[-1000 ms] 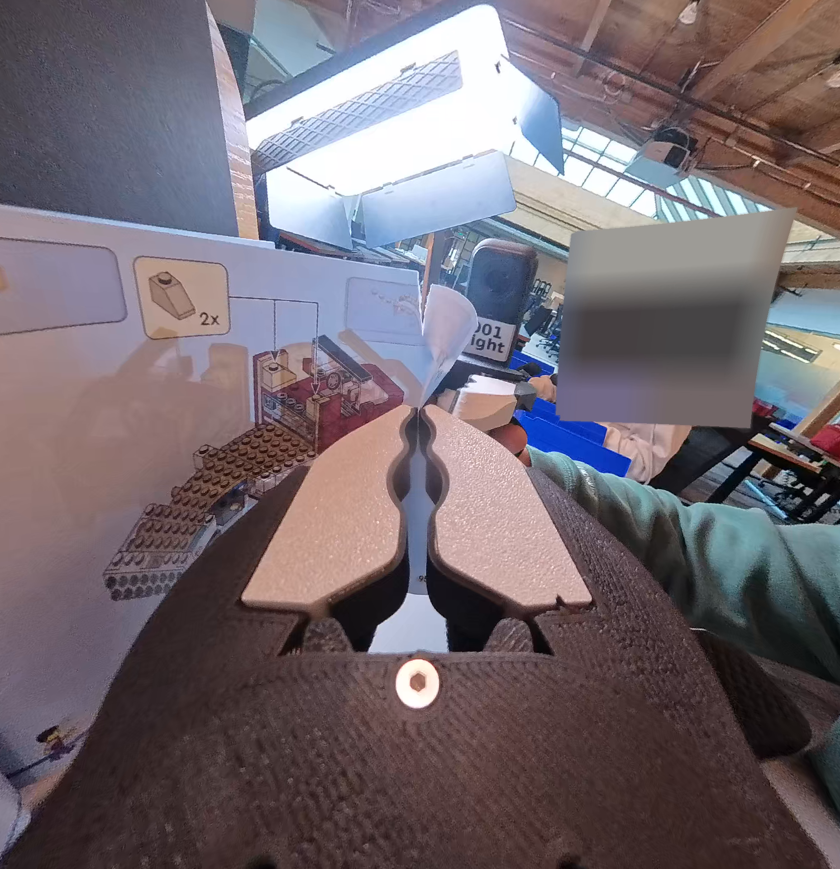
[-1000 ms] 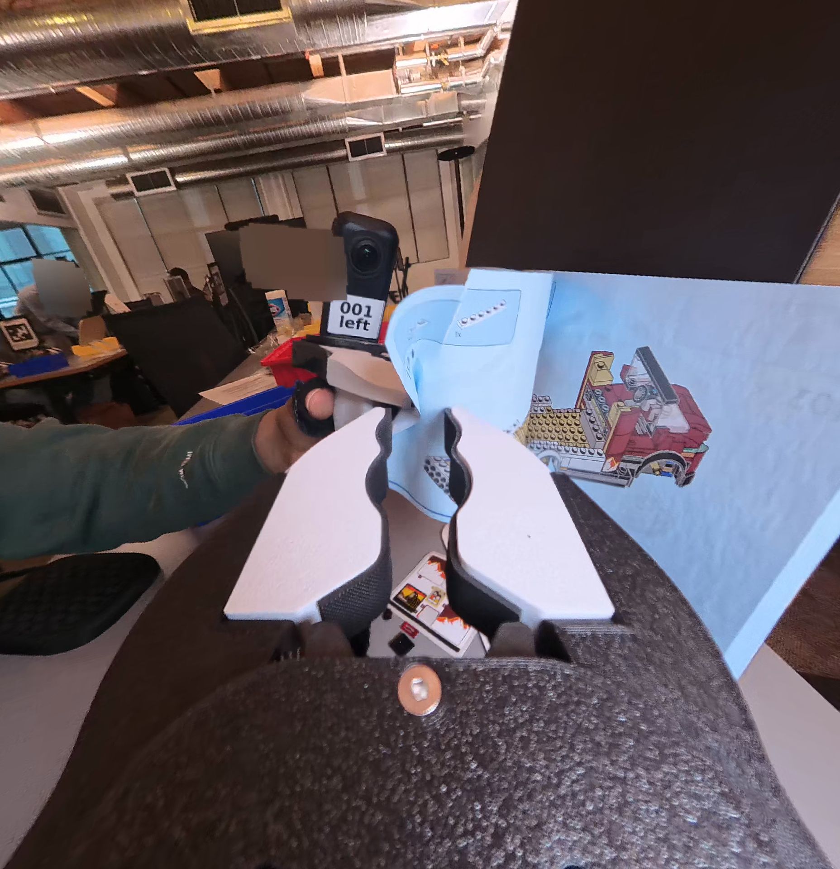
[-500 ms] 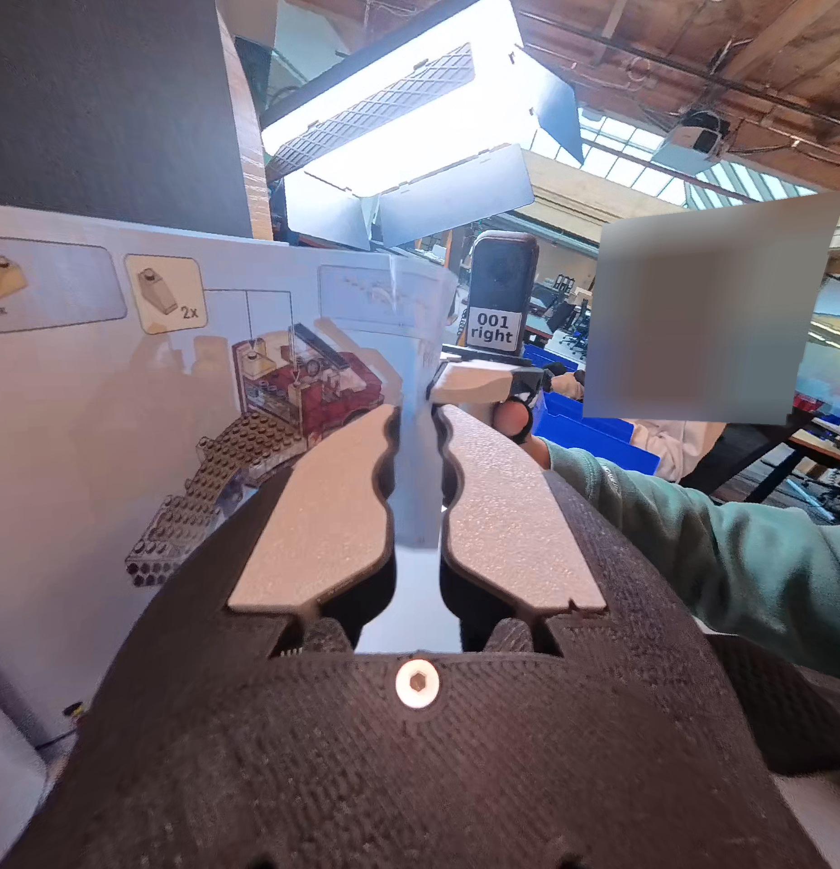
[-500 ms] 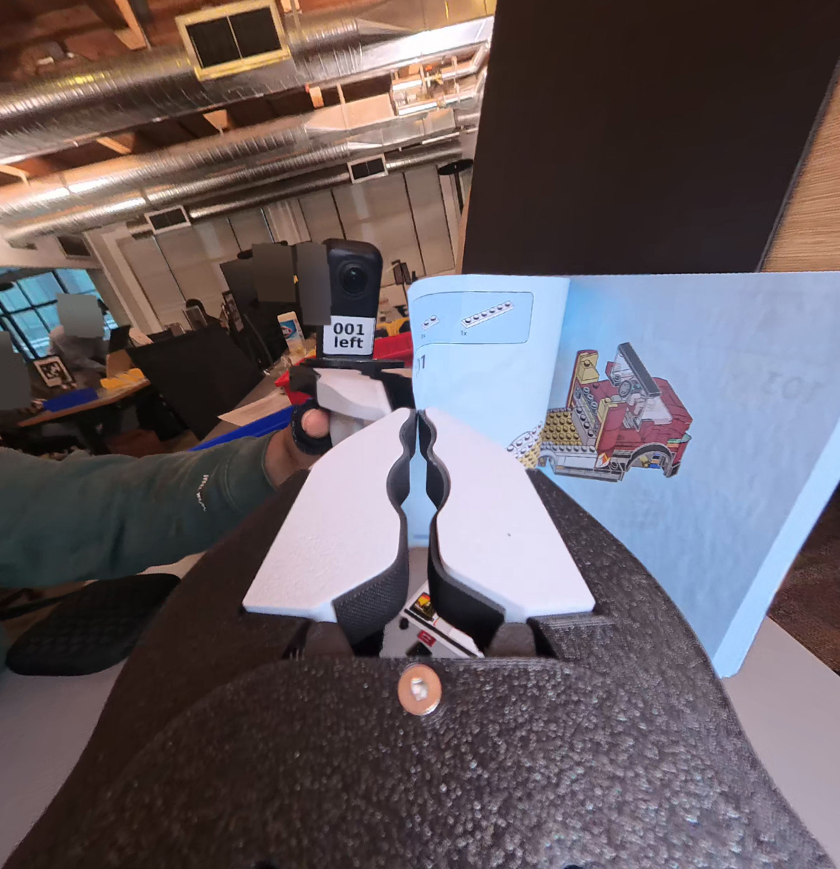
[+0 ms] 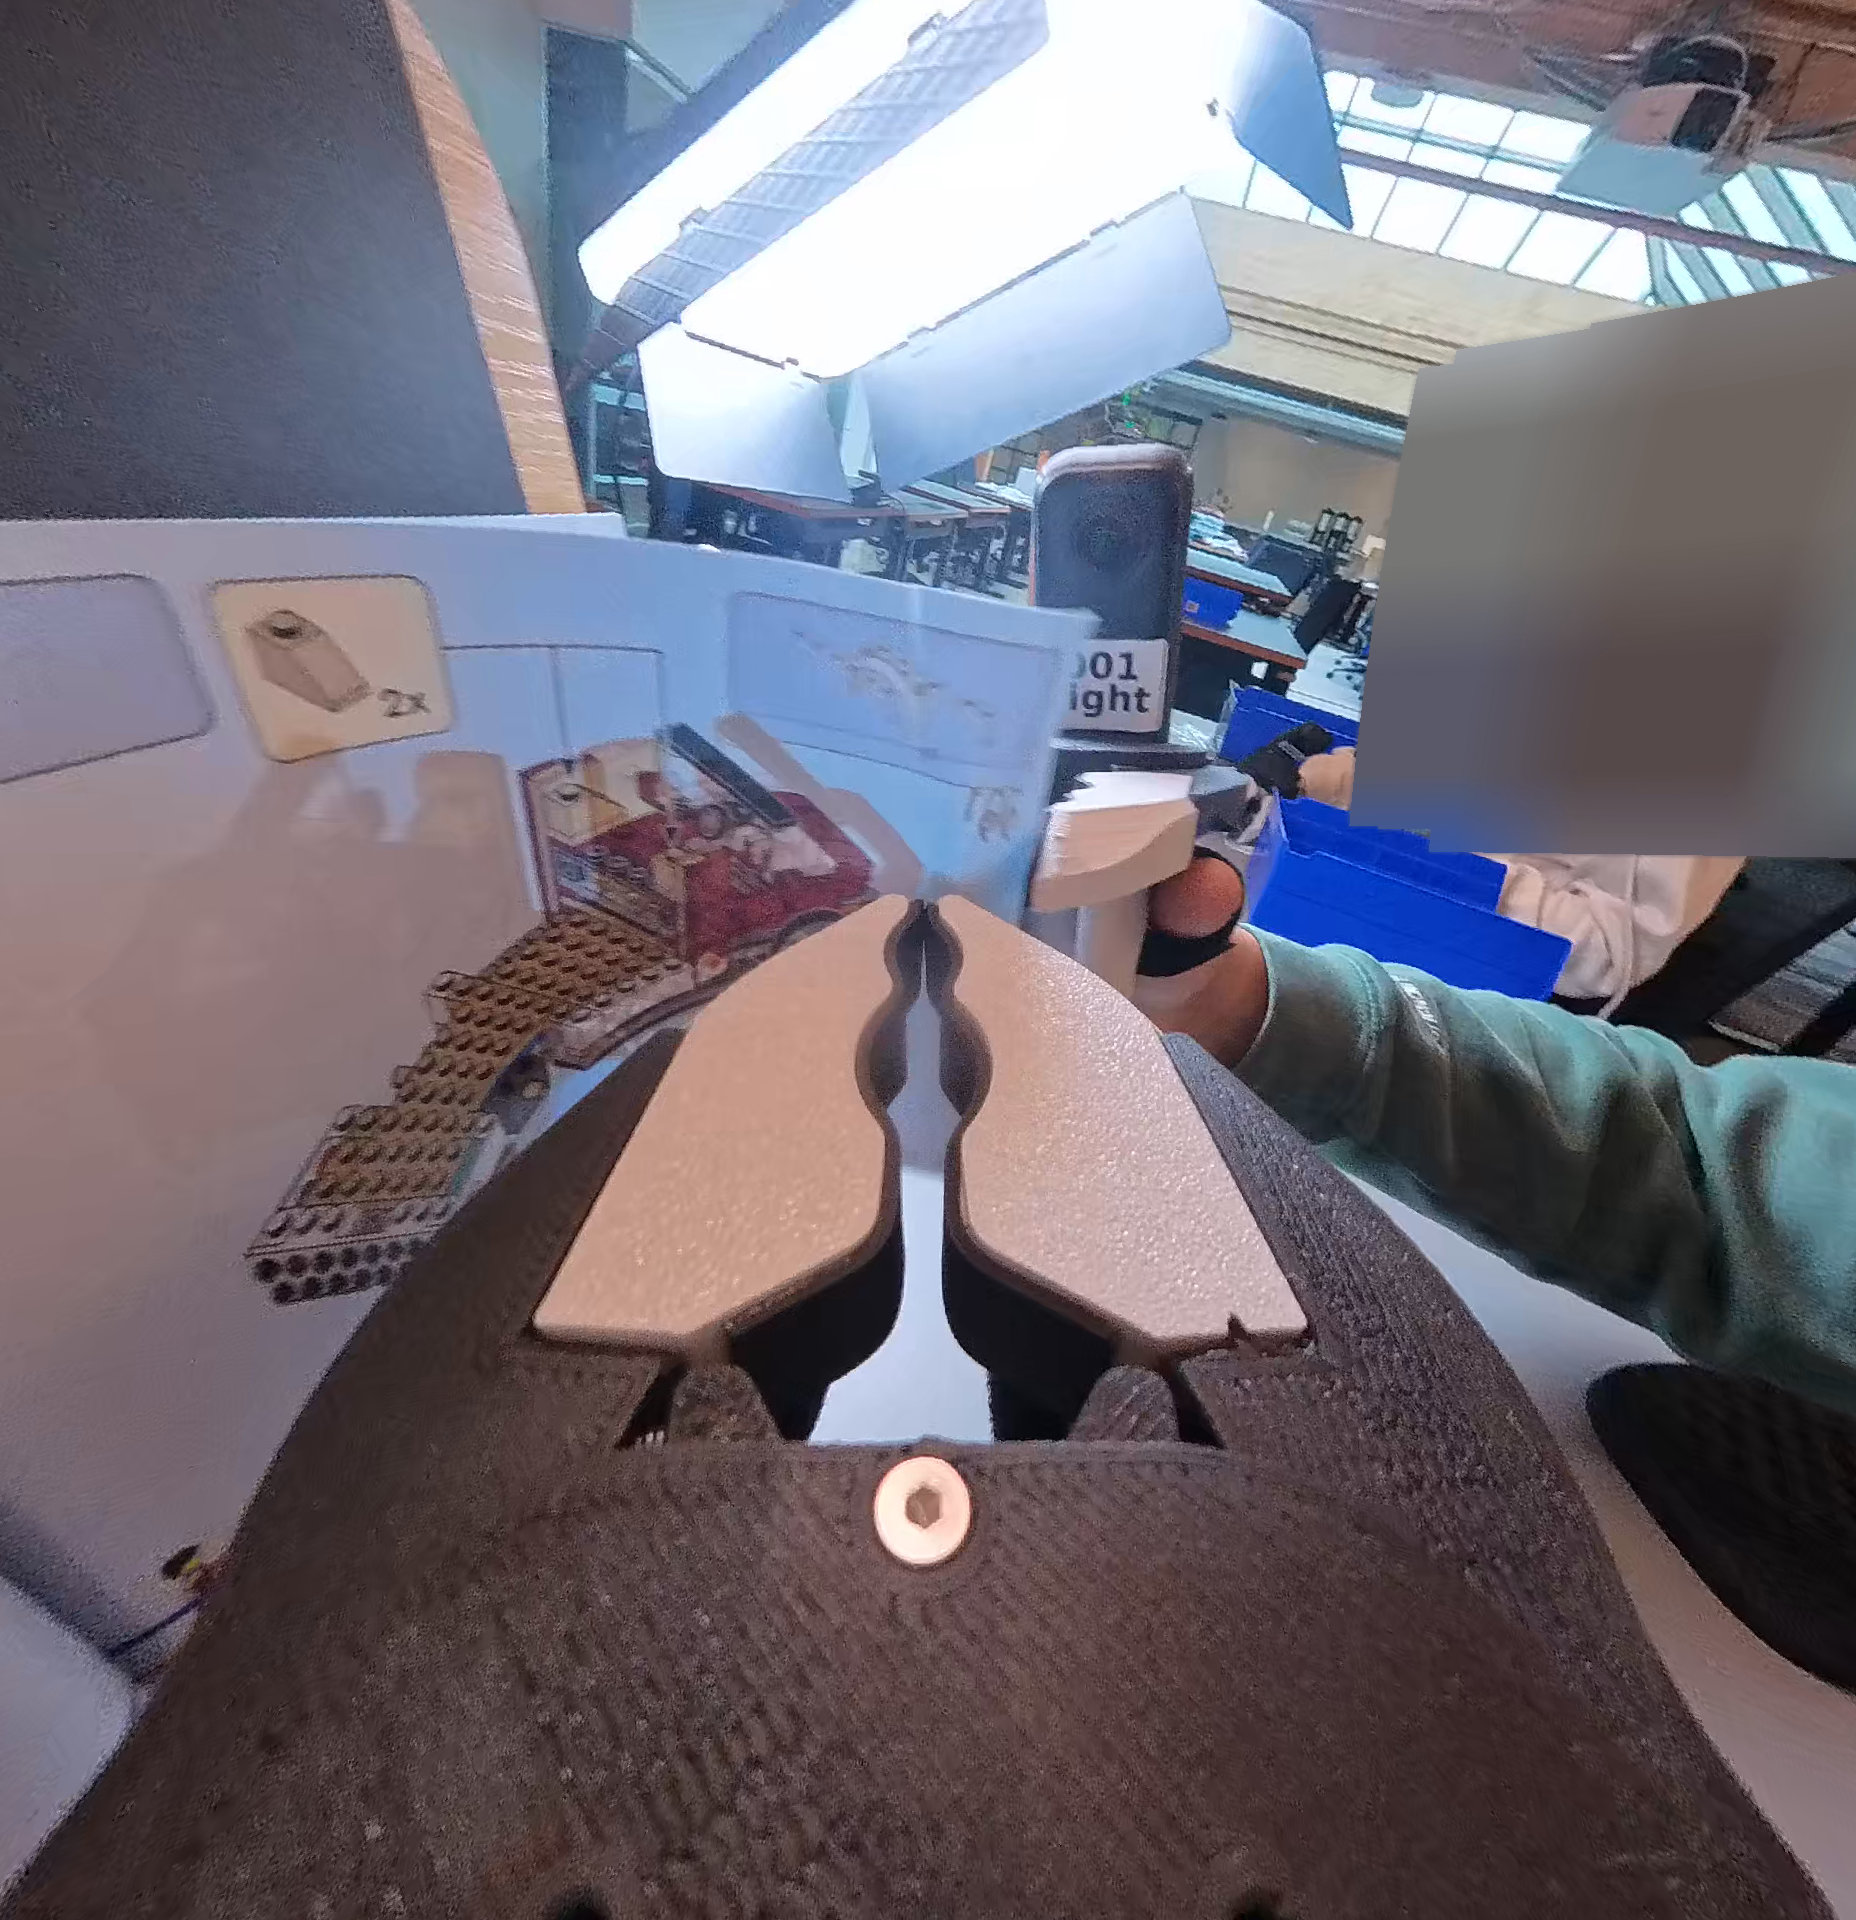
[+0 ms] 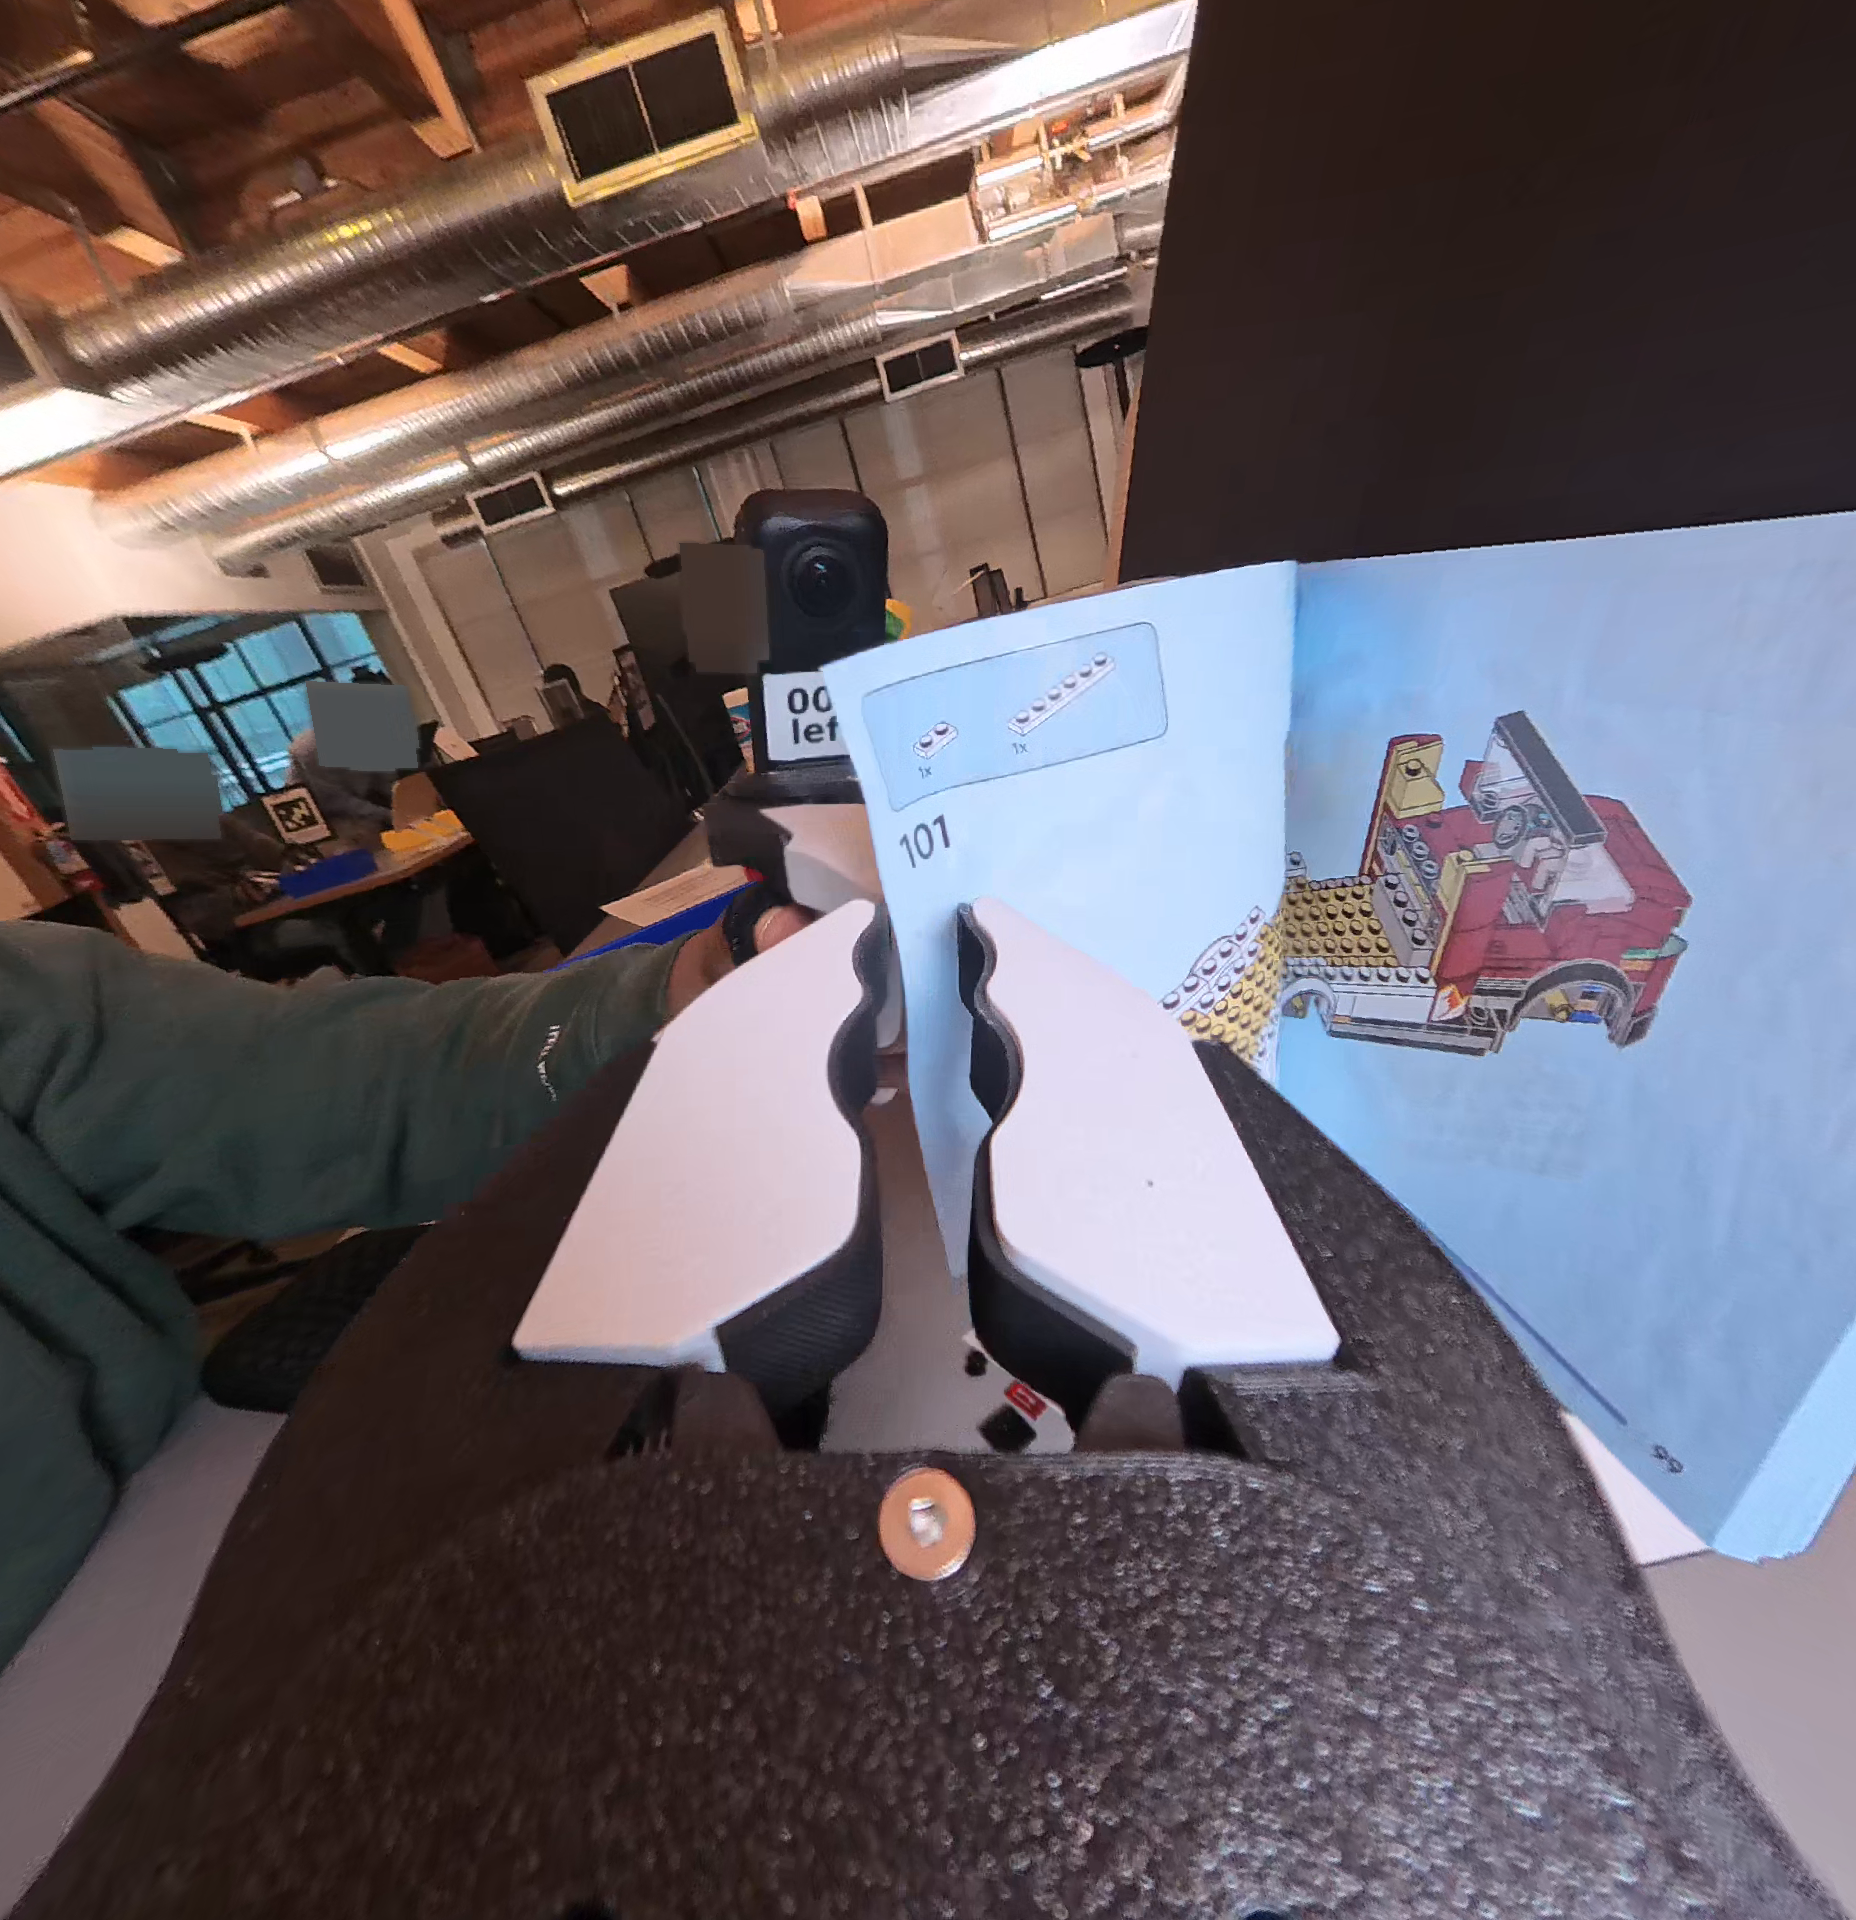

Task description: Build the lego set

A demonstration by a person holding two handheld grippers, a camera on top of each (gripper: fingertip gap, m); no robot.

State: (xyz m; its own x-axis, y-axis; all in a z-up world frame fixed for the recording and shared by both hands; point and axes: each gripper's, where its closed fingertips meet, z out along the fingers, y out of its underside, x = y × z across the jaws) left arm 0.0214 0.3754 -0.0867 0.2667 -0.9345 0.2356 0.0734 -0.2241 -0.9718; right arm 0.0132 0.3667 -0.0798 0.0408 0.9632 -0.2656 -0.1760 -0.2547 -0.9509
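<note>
The right tongs [image 6: 919, 920] stand parted astride a loose page of the instruction booklet [image 6: 1589, 1039], propped upright on the tabletop [image 6: 93, 1621]; the left tongs [image 5: 922, 914] are clenched, apparently empty. Best turn gently — thin paper creases — then let go.

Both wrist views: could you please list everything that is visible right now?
booklet: one, light blue, standing open on table
page: one, light blue, upright
sticker sheet: one, white, under right gripper
board: one, dark, behind booklet
lamp: one, white, overhead
bins: blue, background
table: one, grey, below
sleeves: two, green
left gripper: shut, by page
right gripper: open, around page
</note>
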